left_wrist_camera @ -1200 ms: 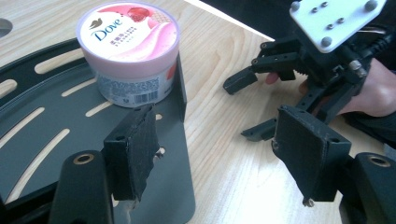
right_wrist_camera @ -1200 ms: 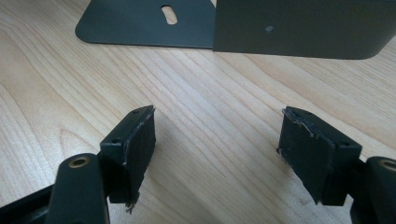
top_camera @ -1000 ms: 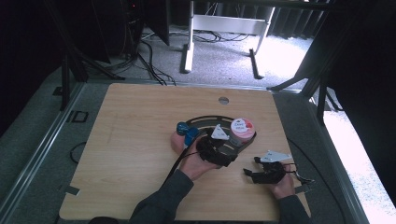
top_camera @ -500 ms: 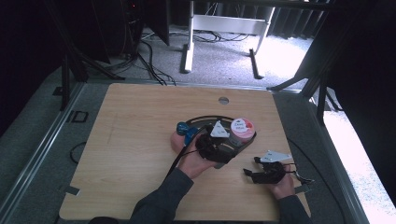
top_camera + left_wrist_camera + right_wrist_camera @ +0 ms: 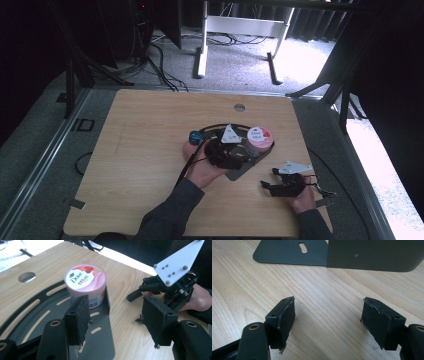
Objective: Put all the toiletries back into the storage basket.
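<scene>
Left gripper (image 5: pixel 117 317) spread, closing above tub (image 5: pixel 85 285), right gripper (image 5: pixel 328 322) spread, seemingly empty.

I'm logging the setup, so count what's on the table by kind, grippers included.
Pink Dove tubs: 1
Dark metal brackets: 1
Blue-capped items: 1
Handheld grippers, left gripper and right gripper: 2
Total: 5

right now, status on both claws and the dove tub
Left claw open, jaws just been closing, nothing between them. Right claw open over bare table. Dove tub upright on dark metal plate, ungripped. Nothing in the way.
</scene>
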The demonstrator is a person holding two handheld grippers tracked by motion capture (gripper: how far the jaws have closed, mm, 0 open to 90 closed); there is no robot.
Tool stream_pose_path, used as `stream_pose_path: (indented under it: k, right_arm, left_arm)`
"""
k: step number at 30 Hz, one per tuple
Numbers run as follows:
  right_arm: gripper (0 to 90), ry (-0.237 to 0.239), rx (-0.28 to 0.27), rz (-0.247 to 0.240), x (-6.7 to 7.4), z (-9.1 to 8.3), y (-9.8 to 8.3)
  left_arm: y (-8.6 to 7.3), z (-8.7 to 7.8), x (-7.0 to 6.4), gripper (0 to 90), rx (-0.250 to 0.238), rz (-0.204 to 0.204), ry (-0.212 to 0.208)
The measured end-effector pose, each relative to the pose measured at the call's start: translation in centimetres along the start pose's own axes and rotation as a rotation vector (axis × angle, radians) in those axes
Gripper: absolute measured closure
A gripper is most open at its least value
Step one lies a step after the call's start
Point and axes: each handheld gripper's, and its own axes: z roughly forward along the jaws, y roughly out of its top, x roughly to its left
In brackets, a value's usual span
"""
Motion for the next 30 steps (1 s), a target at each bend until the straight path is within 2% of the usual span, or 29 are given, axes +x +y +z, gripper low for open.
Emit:
stream_pose_path:
  k: [5, 11, 17, 20, 22, 30]
  right_arm:
    - [26.6, 0.000, 0.000, 0.000, 0.0, 0.0, 0.0]
    - [26.6, 0.000, 0.000, 0.001, 0.0, 0.0, 0.0]
    - [26.6, 0.000, 0.000, 0.000, 0.0, 0.0, 0.0]
    - [26.6, 0.000, 0.000, 0.000, 0.0, 0.0, 0.0]
    - [26.6, 0.000, 0.000, 0.000, 0.0, 0.0, 0.0]
    - [26.6, 0.000, -0.001, 0.000, 0.0, 0.0, 0.0]
  left_arm:
    - [0.2, -1.1, 0.9, 39.3, -0.020, -0.013, 0.033]
    - [0.1, -1.8, 1.6, 39.1, -0.023, -0.022, 0.048]
    - [0.2, -2.9, 2.4, 36.9, -0.050, -0.043, 0.075]
    - [0.2, -3.2, 2.7, 35.9, -0.048, -0.045, 0.093]
    - [0.0, -3.6, 3.1, 34.6, -0.040, -0.048, 0.125]
    - [-0.8, -4.2, 4.1, 34.7, -0.007, -0.057, 0.160]
